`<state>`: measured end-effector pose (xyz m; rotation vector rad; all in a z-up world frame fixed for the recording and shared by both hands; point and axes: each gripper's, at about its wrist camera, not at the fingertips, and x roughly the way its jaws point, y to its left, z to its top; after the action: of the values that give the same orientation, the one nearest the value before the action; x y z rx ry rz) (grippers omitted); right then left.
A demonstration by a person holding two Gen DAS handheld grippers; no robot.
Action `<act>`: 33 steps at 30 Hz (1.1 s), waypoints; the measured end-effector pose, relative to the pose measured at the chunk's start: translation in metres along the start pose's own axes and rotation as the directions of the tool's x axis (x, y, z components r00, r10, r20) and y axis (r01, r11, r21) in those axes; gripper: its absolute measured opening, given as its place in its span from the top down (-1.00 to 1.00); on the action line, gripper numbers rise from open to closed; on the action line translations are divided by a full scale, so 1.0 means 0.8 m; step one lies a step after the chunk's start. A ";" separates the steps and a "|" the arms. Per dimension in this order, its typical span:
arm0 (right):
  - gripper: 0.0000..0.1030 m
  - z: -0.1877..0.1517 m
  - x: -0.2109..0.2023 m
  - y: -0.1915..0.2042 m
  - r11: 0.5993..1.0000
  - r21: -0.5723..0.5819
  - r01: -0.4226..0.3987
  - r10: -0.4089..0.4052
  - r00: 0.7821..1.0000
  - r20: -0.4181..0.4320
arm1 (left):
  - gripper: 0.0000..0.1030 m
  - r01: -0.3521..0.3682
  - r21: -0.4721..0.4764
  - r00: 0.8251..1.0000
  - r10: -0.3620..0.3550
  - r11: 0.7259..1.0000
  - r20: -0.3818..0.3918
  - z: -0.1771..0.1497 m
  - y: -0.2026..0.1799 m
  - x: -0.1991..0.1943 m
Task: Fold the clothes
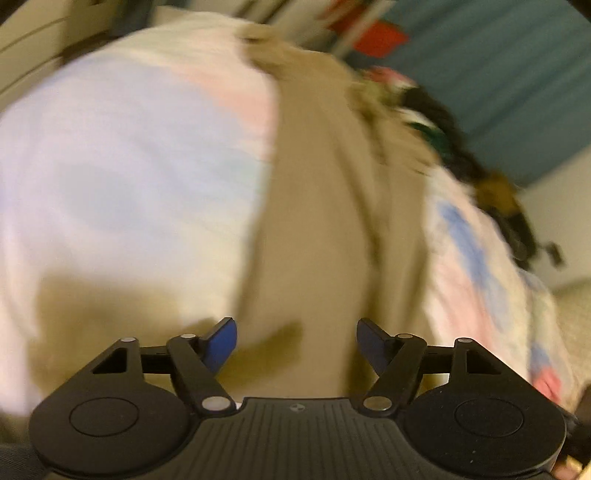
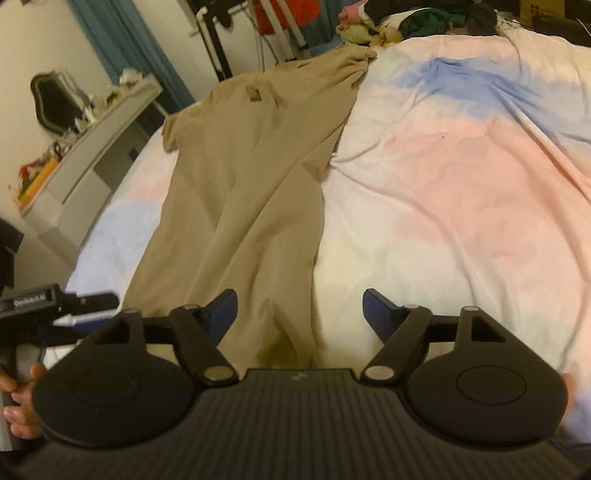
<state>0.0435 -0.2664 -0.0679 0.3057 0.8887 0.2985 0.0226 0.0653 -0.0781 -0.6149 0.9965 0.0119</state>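
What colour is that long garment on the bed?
Tan garment, plain; clearest in the right wrist view.

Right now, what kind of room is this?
Most likely a bedroom: a tan garment lies spread on a bed's pastel duvet, with a cluttered dresser and mirror by the wall and a clothes pile behind.

Count: one tan garment [image 2: 243,192] laid out on one bed [image 2: 461,177], two hand-held grippers, left [image 1: 296,341] and right [image 2: 299,314], each with two blue-padded fingers spread apart, one heap of mixed clothes [image 2: 413,18] at the far end, one white shelf unit [image 2: 92,147], one dark-framed mirror [image 2: 55,99].
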 end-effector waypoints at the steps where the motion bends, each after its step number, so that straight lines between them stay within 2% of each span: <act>1: -0.48 0.002 0.006 -0.001 1.000 0.011 -0.002 0.002 1.000 0.006 | -0.42 -0.015 -0.008 1.000 0.015 1.000 -0.026 0.002 0.002 0.007; 5: -0.48 0.005 0.024 -0.006 0.999 0.051 -0.015 0.014 1.000 0.020 | -0.26 -0.072 0.024 0.987 0.075 0.997 -0.142 0.004 -0.003 0.042; 7: -0.48 0.003 0.025 -0.008 0.998 0.066 -0.024 0.023 1.000 0.014 | -0.12 -0.103 0.053 0.982 0.110 0.993 -0.157 0.005 -0.010 0.050; 9: -0.48 0.000 0.023 -0.009 0.998 0.066 -0.020 0.019 1.000 0.020 | 0.38 -0.116 0.055 0.978 0.123 0.992 -0.168 0.009 -0.012 0.052; 10: -0.48 -0.002 0.022 -0.008 0.998 0.061 -0.018 0.016 1.000 0.022 | 0.86 -0.111 0.045 0.976 0.118 0.993 -0.183 0.011 -0.011 0.052; 12: -0.48 -0.004 0.020 -0.005 0.999 0.044 -0.019 0.018 1.000 0.024 | 0.94 -0.082 0.032 0.975 0.087 0.996 -0.206 0.017 -0.010 0.045; 15: -0.48 -0.006 0.019 0.001 1.000 0.005 -0.014 0.014 0.999 0.034 | 0.95 -0.075 0.086 0.979 0.089 0.993 -0.181 0.025 -0.018 0.020; 22: -0.48 -0.008 0.017 0.014 0.998 -0.062 0.000 0.004 0.998 0.062 | 0.90 -0.097 0.134 0.987 0.113 0.986 -0.118 0.020 -0.021 -0.009; 24: -0.48 -0.010 0.014 0.014 0.998 -0.066 -0.001 0.006 0.998 0.070 | 0.79 -0.103 0.148 0.988 0.119 0.984 -0.100 0.019 -0.022 -0.017; 25: -0.48 -0.010 0.013 0.013 0.998 -0.068 -0.001 0.006 0.997 0.076 | 0.61 -0.107 0.154 0.988 0.122 0.982 -0.091 0.018 -0.022 -0.021; 26: -0.48 -0.011 0.011 0.013 0.998 -0.066 -0.001 0.006 0.997 0.082 | 0.34 -0.110 0.161 0.989 0.125 0.981 -0.082 0.018 -0.023 -0.025; 28: -0.48 -0.011 0.009 0.012 0.998 -0.055 -0.005 0.011 0.995 0.095 | 0.07 -0.118 0.174 0.989 0.130 0.978 -0.063 0.016 -0.023 -0.033; 30: -0.48 -0.010 0.007 0.009 0.999 -0.040 -0.010 0.015 0.994 0.108 | -0.01 -0.104 0.188 0.992 0.115 0.977 -0.046 0.013 -0.028 -0.039; 33: -0.48 -0.008 0.004 0.005 1.000 -0.017 -0.012 0.014 0.992 0.127 | -0.15 0.005 0.217 0.999 0.003 0.976 -0.034 -0.003 -0.048 -0.034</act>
<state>0.0396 -0.2607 -0.0725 0.3125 0.7591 0.2949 0.0164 0.0391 -0.0391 -0.4166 1.0146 -0.1075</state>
